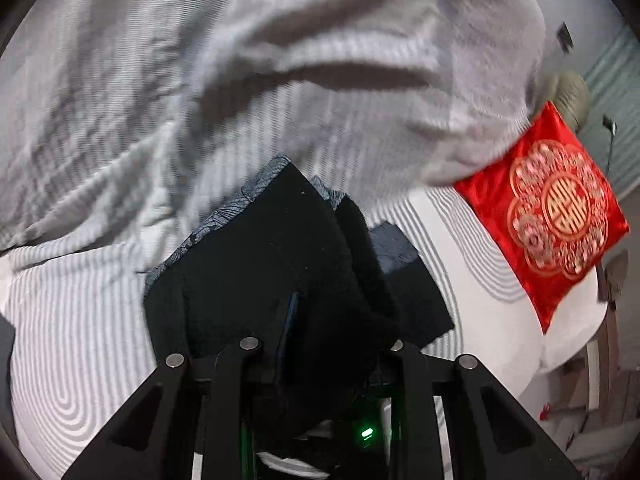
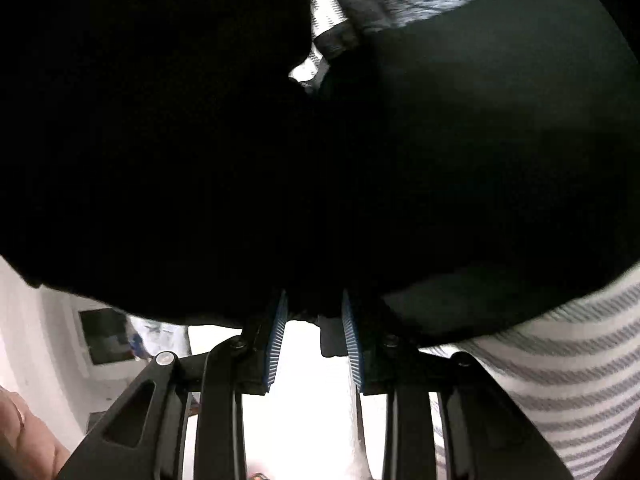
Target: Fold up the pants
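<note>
Over the striped bed [image 1: 80, 320], both grippers [image 1: 320, 344] [image 2: 314, 312] sit clamped on the dark pants [image 1: 260, 272], lifted and bunched, so folding looks barely halfway.

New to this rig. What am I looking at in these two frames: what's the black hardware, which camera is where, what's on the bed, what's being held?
There is no robot arm here. A person carries a handheld two-finger gripper in each hand, and each gripper has a fisheye camera looking forward along its fingers. The black struts at the bottom of each picture are that gripper's own frame.

In the left wrist view, the left gripper has dark cloth bunched around its fingers: the pants, black with a blue patterned lining at the edge. Its jaws appear shut on the cloth. Behind lie a striped bedsheet, a rumpled grey blanket and a red embroidered cushion.

In the right wrist view, the right gripper pinches the same pants between its blue ribbed pads. The cloth fills most of the frame.
</note>
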{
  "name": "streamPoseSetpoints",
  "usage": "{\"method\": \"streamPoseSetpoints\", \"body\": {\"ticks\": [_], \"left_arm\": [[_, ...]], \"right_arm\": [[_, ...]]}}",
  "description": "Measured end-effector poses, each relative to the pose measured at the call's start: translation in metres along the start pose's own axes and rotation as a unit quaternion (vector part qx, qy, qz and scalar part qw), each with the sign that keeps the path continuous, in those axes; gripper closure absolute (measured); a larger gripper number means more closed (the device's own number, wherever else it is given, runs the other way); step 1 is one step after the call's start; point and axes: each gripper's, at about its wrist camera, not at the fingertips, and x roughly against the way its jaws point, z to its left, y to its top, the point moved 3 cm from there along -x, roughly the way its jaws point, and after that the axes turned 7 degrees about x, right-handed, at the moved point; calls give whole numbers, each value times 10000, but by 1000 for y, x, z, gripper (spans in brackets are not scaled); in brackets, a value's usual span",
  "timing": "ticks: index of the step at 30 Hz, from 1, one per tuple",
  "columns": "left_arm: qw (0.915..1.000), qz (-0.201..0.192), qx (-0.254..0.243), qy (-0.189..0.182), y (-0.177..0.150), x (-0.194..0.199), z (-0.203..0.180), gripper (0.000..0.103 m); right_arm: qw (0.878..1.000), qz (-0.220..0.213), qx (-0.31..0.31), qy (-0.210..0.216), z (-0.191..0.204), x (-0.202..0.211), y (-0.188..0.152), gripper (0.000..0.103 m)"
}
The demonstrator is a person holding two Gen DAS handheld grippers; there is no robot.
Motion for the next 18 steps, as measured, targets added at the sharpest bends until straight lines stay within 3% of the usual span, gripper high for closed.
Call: {"method": "streamPoseSetpoints", "body": {"ticks": [9, 18], "left_arm": [[9984, 378, -374, 180, -7, -35, -48, 77], [9940, 546, -744, 595, -31, -75, -75, 77]], "right_arm": [[9982, 34, -386, 460, -51, 47, -14, 73], [9967, 199, -745, 270, -122, 119, -56, 73]]}}
